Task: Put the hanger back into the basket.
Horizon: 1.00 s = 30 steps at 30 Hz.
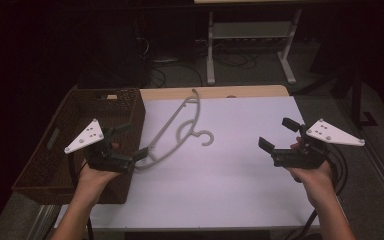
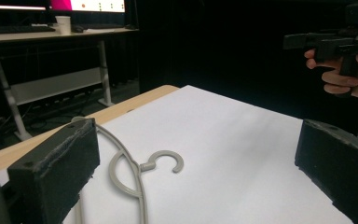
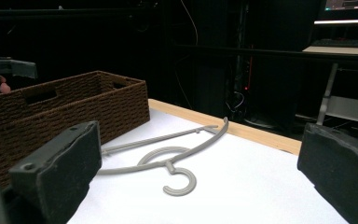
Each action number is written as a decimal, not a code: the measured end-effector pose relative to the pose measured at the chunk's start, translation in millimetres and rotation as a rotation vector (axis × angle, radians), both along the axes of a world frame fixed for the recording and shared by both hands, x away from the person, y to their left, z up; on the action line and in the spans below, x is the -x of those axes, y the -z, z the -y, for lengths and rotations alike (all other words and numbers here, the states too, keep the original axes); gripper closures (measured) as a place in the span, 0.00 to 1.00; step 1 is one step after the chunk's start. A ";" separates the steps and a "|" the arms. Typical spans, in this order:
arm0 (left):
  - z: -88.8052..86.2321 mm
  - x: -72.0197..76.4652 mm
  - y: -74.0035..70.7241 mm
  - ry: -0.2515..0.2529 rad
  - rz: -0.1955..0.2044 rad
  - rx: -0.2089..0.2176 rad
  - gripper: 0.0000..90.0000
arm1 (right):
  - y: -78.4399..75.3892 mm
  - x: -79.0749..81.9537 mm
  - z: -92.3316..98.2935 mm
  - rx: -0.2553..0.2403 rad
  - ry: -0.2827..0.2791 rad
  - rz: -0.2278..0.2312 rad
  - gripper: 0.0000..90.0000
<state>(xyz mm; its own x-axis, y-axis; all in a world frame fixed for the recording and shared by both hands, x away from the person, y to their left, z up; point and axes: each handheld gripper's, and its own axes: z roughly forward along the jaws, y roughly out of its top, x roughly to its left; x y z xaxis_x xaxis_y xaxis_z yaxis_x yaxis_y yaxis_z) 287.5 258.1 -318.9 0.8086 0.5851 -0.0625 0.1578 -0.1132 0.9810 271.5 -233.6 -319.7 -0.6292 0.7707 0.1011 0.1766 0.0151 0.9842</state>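
Observation:
A grey plastic hanger [image 1: 177, 131] lies flat on the white table top [image 1: 240, 180], its hook [image 1: 206, 138] pointing right. The same hanger [image 2: 133, 179] shows in the left gripper view and, as hanger [image 3: 168, 161], in the right gripper view. My left gripper [image 1: 131, 141] stands open just left of the hanger's lower end, beside the basket, with nothing between its jaws. My right gripper [image 1: 278, 134] is open too, held above the table's right side, well apart from the hanger. The right gripper [image 2: 328, 44] appears far off in the left gripper view.
A brown woven basket [image 1: 65, 145] stands at the table's left edge, seen also as basket [image 3: 51, 112]. A strip of wooden table edge [image 1: 215, 92] runs along the back. Behind it stands a white desk frame [image 1: 250, 45] on a dark floor with cables.

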 end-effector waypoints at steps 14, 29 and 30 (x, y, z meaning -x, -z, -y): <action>25.9 -1.0 3.9 0.034 -0.051 -0.085 0.00 | 10.7 -0.5 -4.0 0.044 -0.005 -0.036 0.00; 54.6 -14.8 17.0 0.062 -0.112 -0.163 0.00 | 28.7 -1.4 -9.9 0.092 -0.022 -0.085 0.00; 56.1 -15.6 18.2 0.064 -0.117 -0.164 0.00 | 31.1 -0.9 -10.3 0.101 -0.025 -0.091 0.00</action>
<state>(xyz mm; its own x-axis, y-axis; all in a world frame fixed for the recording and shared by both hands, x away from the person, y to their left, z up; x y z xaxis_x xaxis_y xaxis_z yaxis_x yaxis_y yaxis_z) 303.1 202.1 -337.1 0.8373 0.5428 -0.0661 0.2565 -0.2832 0.9241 272.4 -223.3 -350.8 -0.6403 0.7638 0.0812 0.2629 0.1187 0.9575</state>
